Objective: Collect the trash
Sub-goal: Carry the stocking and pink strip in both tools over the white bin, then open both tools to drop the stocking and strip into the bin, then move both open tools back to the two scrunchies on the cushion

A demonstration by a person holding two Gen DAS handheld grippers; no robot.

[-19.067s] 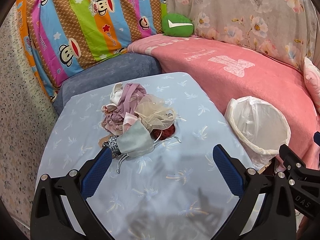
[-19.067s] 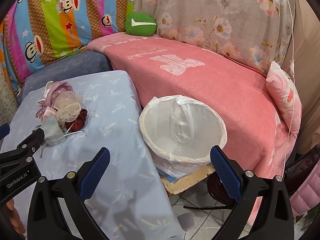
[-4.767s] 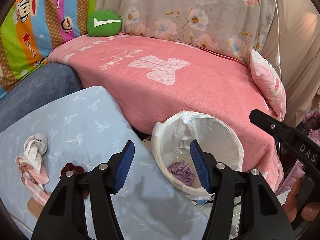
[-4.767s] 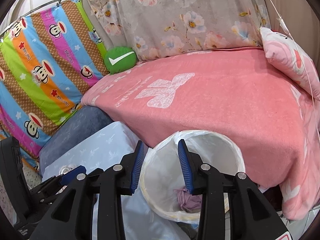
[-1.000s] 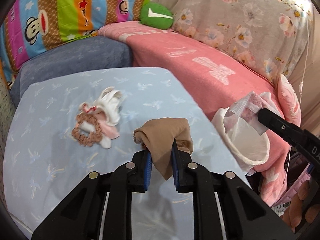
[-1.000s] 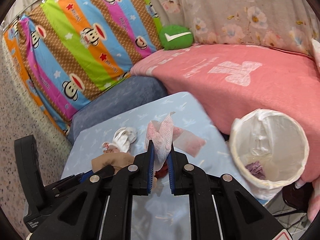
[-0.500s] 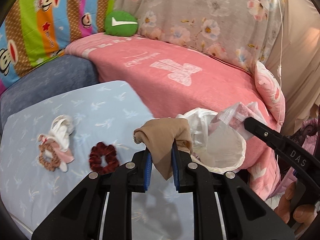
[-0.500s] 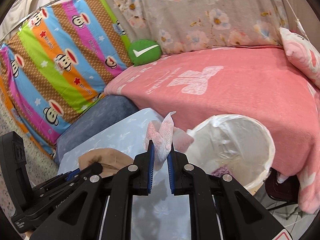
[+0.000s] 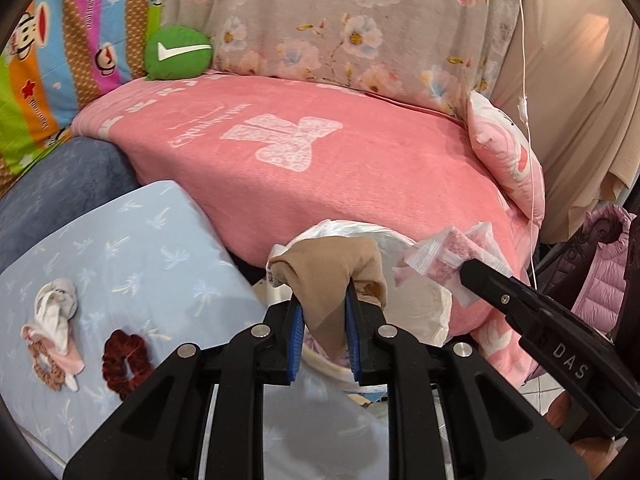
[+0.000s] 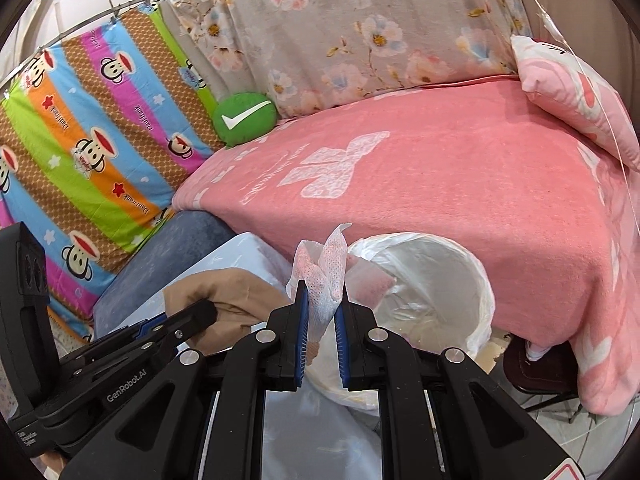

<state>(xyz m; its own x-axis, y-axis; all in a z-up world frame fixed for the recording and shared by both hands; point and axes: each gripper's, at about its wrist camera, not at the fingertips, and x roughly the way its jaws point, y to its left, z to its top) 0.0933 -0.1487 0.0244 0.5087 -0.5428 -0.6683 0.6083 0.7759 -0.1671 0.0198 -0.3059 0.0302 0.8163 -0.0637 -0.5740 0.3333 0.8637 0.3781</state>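
Note:
My left gripper (image 9: 323,304) is shut on a tan stocking (image 9: 330,270) and holds it over the near rim of the white-lined trash bin (image 9: 416,300). My right gripper (image 10: 321,304) is shut on a pink-and-white wrapper (image 10: 326,276) just left of the bin (image 10: 432,276). The wrapper also shows in the left wrist view (image 9: 452,254), above the bin's right side. A white sock (image 9: 56,308), a brown scrunchie (image 9: 46,368) and a dark red scrunchie (image 9: 122,364) lie on the blue table (image 9: 132,248).
A pink blanketed sofa (image 9: 320,160) runs behind the bin. A green cushion (image 9: 178,54) and a pink pillow (image 9: 508,160) lie on it. A pink jacket (image 9: 604,276) hangs at the right.
Both grippers have moved right from the table toward the bin with their items still held. The stocking and wrapper are now at the bin's rim.

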